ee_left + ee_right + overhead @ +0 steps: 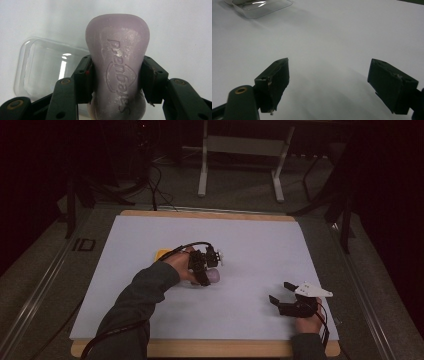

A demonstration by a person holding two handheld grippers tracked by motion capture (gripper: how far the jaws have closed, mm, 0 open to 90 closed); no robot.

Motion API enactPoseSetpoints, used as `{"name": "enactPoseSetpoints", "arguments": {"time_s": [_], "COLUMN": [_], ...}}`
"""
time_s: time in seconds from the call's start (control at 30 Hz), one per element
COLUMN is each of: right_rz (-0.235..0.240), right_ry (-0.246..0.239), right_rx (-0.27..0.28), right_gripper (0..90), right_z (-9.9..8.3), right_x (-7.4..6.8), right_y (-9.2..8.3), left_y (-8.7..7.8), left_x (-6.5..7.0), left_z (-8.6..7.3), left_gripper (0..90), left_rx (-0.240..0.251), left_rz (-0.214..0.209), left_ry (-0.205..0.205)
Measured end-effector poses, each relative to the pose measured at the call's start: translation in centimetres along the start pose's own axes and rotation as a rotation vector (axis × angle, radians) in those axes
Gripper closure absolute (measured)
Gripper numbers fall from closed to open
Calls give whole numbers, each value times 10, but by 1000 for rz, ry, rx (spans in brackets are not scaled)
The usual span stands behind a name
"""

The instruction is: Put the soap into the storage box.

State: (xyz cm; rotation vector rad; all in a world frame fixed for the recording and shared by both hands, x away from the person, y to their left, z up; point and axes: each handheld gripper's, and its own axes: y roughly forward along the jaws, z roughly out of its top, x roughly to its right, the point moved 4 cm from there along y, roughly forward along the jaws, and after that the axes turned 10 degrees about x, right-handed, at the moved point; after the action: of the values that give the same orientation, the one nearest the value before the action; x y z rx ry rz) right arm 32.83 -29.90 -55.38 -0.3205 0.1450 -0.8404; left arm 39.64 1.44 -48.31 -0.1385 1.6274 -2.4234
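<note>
1. Dim room, dark floor and a metal frame lying beyond the far edge; a white sheet [240,245] is covering the tabletop.
2. Near the middle of the sheet, slightly toward the left edge, the left gripper [212,272] is pinching a lilac soap bar [117,62] — both pads are pressing on its narrow waist, with the embossed lettering facing the camera in the left gripper view.
3. Just behind the bar a clear plastic box [47,67] is lying on the sheet, open side up and holding nothing; in the right gripper view it is showing at the far left [259,7].
4. A yellow thing [162,254] is peeking out beside the left hand; too hidden to tell what it is.
5. Near the front right corner the right gripper [282,292] is waiting with its jaws spread wide over bare sheet, holding nothing.
6. Judging by this, the carrying step is under way — the soap seems bound for the box. The next move is calling for shifting the bar over the box's opening, lining its length up with the box's long side, lowering it in and only then easing the pads apart; the free gripper may need to steady the light box.
</note>
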Motion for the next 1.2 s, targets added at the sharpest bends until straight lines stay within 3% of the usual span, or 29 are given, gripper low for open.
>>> {"name": "enactPoseSetpoints", "arguments": {"time_s": [1.2], "right_rz": [-1], "right_ry": [-1], "right_rx": [-1], "right_gripper": [174], "right_z": [0], "right_x": [0], "right_y": [0], "left_y": [-10], "left_x": [-21], "left_z": [-22], "left_gripper": [500], "left_rx": [-3], "left_rz": [30], "left_ry": [-82]}}
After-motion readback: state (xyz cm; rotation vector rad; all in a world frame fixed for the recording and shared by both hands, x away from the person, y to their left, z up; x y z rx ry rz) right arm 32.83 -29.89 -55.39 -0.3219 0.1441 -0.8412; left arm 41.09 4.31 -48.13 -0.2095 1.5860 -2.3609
